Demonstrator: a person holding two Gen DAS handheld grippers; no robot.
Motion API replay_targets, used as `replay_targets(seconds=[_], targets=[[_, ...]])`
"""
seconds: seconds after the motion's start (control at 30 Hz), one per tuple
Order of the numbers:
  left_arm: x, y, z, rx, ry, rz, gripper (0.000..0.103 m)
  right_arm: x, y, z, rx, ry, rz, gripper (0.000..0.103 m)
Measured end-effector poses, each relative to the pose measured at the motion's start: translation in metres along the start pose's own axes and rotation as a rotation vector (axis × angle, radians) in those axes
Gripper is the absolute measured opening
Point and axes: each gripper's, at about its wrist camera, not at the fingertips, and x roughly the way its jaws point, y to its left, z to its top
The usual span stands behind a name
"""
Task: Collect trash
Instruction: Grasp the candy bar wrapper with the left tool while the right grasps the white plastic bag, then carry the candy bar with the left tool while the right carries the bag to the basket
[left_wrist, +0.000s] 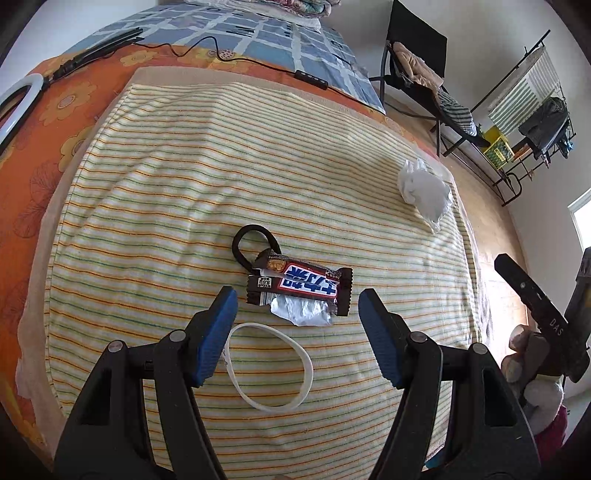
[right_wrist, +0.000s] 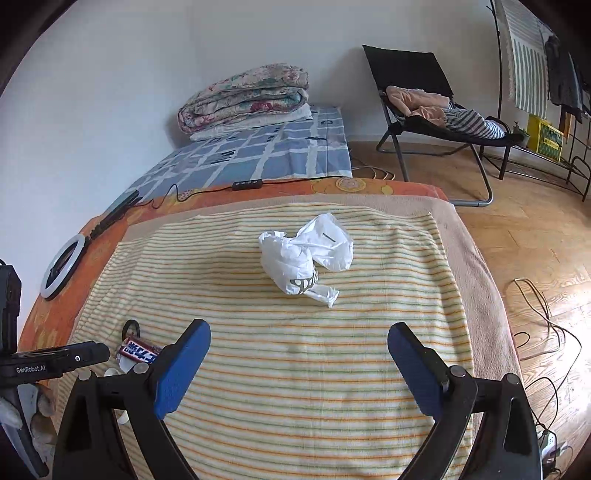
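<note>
A torn brown candy wrapper (left_wrist: 299, 290) with silver foil lies on the striped towel (left_wrist: 184, 177), just ahead of my open left gripper (left_wrist: 297, 304). A black hair tie (left_wrist: 251, 245) touches its far side and a white rubber band (left_wrist: 269, 367) lies between my fingers below it. A crumpled white plastic bag (left_wrist: 424, 192) rests far right. In the right wrist view that bag (right_wrist: 304, 258) sits ahead of my open right gripper (right_wrist: 299, 341), some way off. The wrapper (right_wrist: 138, 350) shows at left behind the left finger.
The towel (right_wrist: 295, 369) covers an orange flowered bed cover (left_wrist: 66, 110). A ring light (right_wrist: 61, 267) and cable with remote (right_wrist: 247, 184) lie at the back. Folded quilts (right_wrist: 247, 96), a black folding chair (right_wrist: 424, 96) and a clothes rack (left_wrist: 532, 110) stand beyond. Cables (right_wrist: 543, 325) trail on the wooden floor.
</note>
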Motion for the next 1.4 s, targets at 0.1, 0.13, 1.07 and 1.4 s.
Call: replay_targets(seconds=[0.1, 0.13, 1.07, 1.4], targets=[[0.009, 0.004, 0.005, -0.007, 0.015, -0.001, 0.070, 0.018, 0.002, 0.019, -0.022, -0.010, -0.029, 0.098], [0.012, 0.005, 0.006, -0.007, 0.017, 0.002, 0.070, 0.024, 0.003, 0.025, -0.025, -0.013, -0.033, 0.098], [0.020, -0.031, -0.003, 0.168, -0.012, 0.027, 0.005, 0.116, -0.006, 0.039, -0.013, 0.122, 0.013, 0.051], [0.007, -0.044, -0.007, 0.188, -0.043, 0.030, 0.004, 0.077, -0.006, 0.028, -0.027, 0.102, 0.052, 0.045]])
